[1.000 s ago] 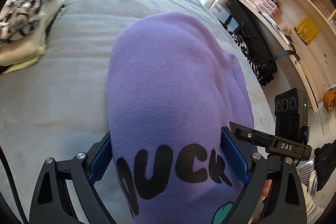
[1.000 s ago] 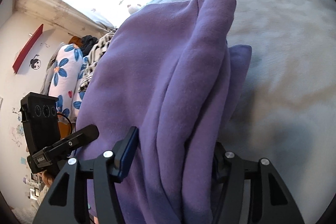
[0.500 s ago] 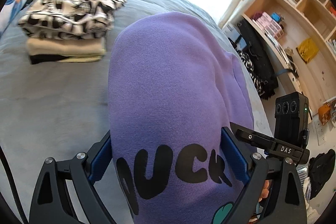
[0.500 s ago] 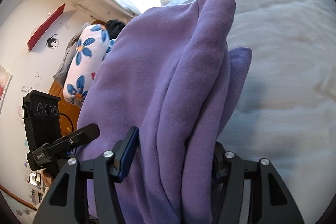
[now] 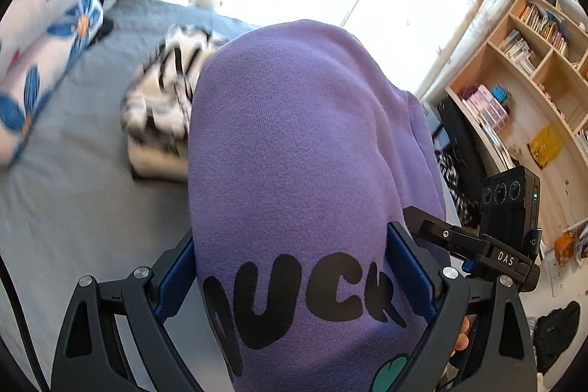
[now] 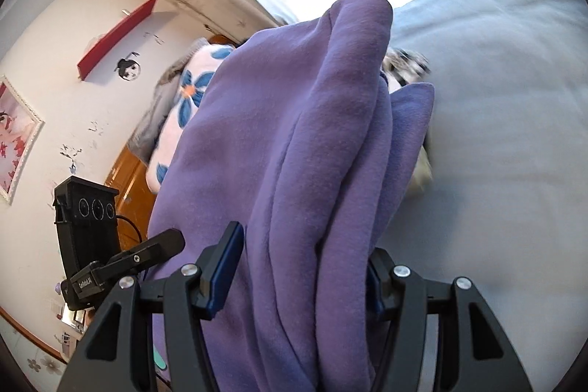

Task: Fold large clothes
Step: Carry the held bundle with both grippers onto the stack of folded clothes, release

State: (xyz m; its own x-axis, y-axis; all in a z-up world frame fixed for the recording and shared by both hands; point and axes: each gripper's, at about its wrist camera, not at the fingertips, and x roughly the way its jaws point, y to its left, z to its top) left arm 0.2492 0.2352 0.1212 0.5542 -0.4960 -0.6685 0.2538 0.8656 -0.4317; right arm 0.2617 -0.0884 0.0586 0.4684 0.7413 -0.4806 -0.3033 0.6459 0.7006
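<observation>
Grey bedding (image 5: 73, 201) spreads under everything, with a floral pillow (image 5: 47, 35) at far left and a stack (image 5: 165, 105) of folded clothes beside it. Mid-frame, the purple sweatshirt (image 5: 294, 142) hangs bunched above the bed — left gripper (image 5: 294, 267) clamped on it, right gripper (image 6: 305, 267) likewise. Bookshelves (image 5: 533, 54) stand right.

Bed open on the near side, crowded toward the window

The purple sweatshirt (image 5: 294, 149) bulges between both grippers and blocks the way straight ahead. Left of the sweatshirt, the grey bed (image 5: 73, 193) lies bare and passable up to the stack of folded clothes (image 5: 161, 120), which stands just behind the sweatshirt. Beyond that stack, the flowered pillows (image 5: 47, 35) close off the far left corner. Right of the sweatshirt, the bed ends and a wooden bookshelf (image 5: 522, 68) walls that side.
</observation>
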